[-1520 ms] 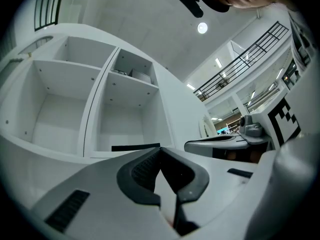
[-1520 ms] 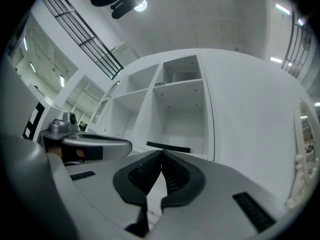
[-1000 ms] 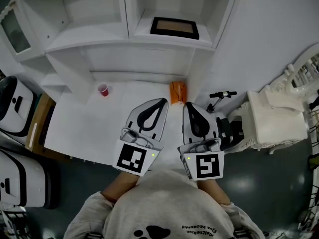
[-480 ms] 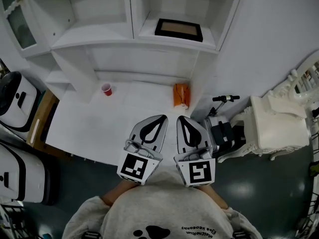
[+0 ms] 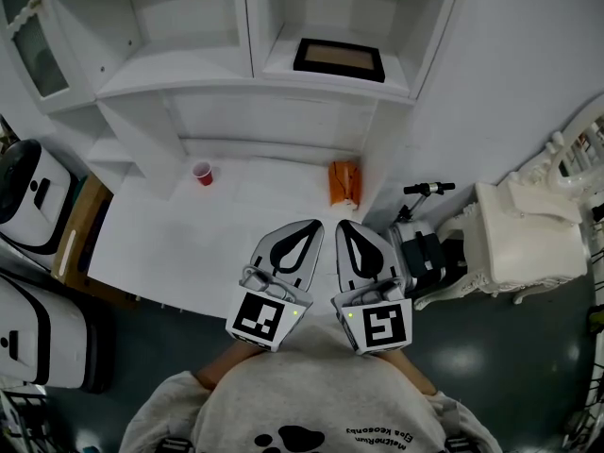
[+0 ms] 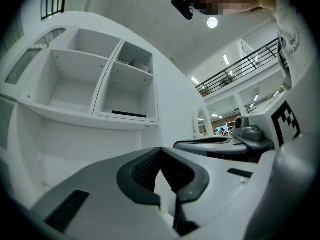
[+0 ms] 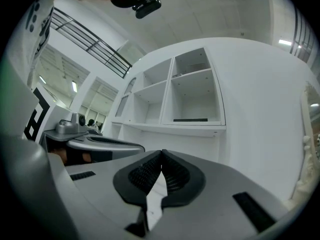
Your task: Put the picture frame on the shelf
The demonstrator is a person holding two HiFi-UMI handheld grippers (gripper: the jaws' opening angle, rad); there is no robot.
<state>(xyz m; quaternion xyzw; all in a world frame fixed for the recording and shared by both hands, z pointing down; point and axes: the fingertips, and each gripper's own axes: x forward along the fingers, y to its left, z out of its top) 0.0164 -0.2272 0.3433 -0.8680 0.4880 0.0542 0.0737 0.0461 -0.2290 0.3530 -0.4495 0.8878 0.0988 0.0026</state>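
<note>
Picture frame lies flat in the right-hand compartment of the white shelf, close to its front lip, so I judge the job itself as good as done. My left tool and right tool hang side by side over the near edge of the white tabletop, close to my body. Each has its jaws together with nothing between them.

The risk I see is the frame's place near that lip with nothing gripping it. If I lift a tool carelessly and catch the underside of the shelf, the jolt could slide the frame off onto the tabletop. A forward swing of the right tool could topple the small orange packet standing ahead of it. The red cup is well apart to the left, so it is less exposed. The scooter sits just beside my right side, so a blind step there could snag it
</note>
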